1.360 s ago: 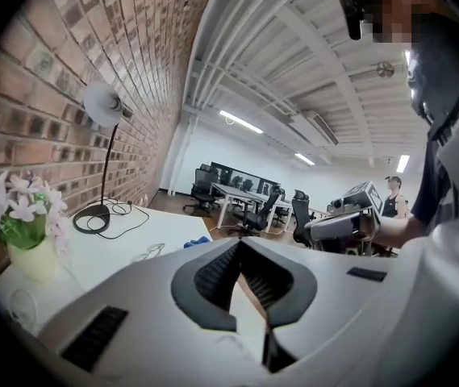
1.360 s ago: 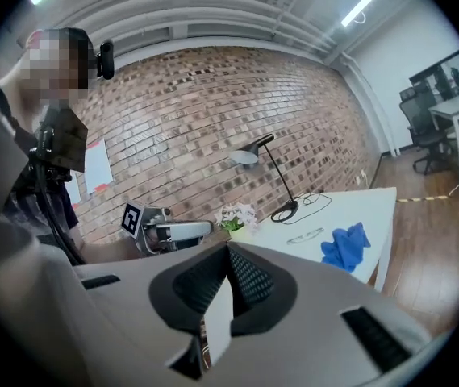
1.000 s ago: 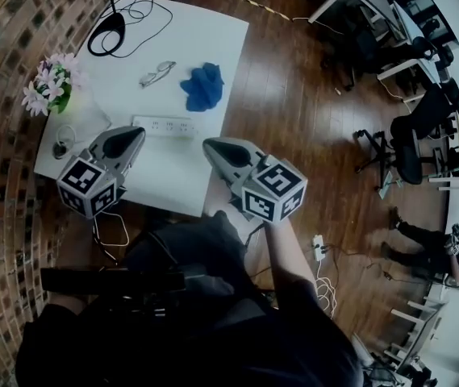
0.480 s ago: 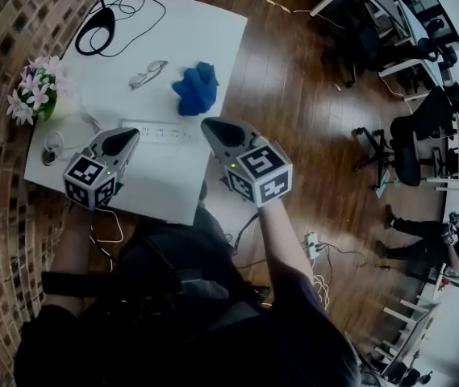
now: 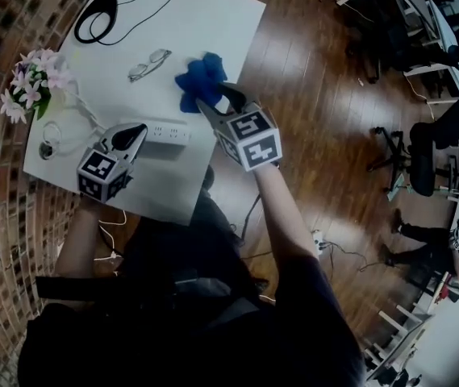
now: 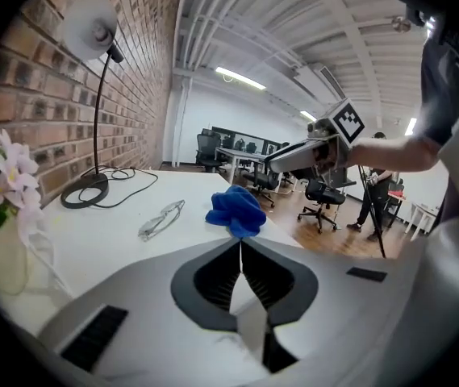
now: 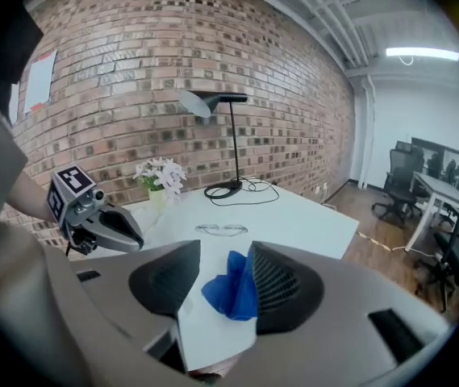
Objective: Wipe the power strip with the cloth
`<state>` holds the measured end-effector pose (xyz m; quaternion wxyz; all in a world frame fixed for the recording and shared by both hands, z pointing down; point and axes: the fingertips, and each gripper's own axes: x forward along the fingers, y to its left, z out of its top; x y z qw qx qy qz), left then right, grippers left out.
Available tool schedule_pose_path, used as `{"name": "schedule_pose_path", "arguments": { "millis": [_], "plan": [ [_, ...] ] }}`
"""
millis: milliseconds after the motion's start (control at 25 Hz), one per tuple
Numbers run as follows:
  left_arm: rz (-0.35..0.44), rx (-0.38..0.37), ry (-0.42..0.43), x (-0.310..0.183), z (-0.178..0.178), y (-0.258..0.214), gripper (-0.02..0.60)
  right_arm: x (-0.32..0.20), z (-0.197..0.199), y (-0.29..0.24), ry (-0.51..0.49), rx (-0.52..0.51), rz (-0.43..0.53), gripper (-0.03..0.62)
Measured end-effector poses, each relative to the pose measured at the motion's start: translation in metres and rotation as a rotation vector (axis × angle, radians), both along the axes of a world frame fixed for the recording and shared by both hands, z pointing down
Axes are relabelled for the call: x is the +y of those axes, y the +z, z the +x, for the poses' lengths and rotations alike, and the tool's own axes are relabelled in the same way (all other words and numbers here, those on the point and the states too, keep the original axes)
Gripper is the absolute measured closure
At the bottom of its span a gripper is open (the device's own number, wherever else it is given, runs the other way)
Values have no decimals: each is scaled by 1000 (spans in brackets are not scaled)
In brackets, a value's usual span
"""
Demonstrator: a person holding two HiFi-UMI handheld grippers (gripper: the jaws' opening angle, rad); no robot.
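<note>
Hovering right gripper (image 5: pixel 218 100): over the near edge of the cloth, nose angled down toward the table. Jaws apart, and they have just been opening.
Between right jaws: its own view shows the blue cloth (image 5: pixel 199 82) in the gap, lying on the table. It looks close against one pad and clear of the other. Contact cannot be judged, and no pinch is visible.
Cloth: crumpled blue heap, flat on the white table (image 5: pixel 213 22), near the edge that borders the wooden floor (image 5: pixel 310 95). It lies beyond the power strip, apart from it.
Left gripper (image 5: pixel 138 129): jaws together, tips meeting in a line, nothing between them. Nose angled down, low over the table.
Power strip (image 5: pixel 167 131): white, lying flat near the front of the table. The head view puts the left gripper's tip at its left end; whether they touch is unclear. Left gripper view does not show the strip.
Glasses (image 5: pixel 148 64): folded open on the table, just left of the cloth and not touching it.
Flowers (image 5: pixel 31 79): pink and white bunch at the table's left side, by the brick wall (image 7: pixel 132 71).
Desk lamp (image 7: pixel 213 101): black, thin stem, round base at the far end of the table, with a loose black cable looped beside it.
Background: office chairs and desks across the room, with a person standing far off.
</note>
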<state>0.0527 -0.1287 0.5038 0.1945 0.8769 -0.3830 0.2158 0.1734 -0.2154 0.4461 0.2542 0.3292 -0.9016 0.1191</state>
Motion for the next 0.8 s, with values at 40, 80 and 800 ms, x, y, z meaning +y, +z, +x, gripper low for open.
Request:
{"name": "schedule_pose_path", "arguments": {
  "millis": [40, 80, 800],
  "plan": [
    [-9, -3, -1, -1, 2, 4, 586, -4, 0, 8, -4, 14, -11, 378],
    [-20, -2, -4, -2, 3, 8, 586, -7, 0, 17, -9, 24, -27, 375],
    [-136, -131, 6, -1, 7, 55, 594, -49, 1, 145, 37, 289, -161, 430]
  ]
}}
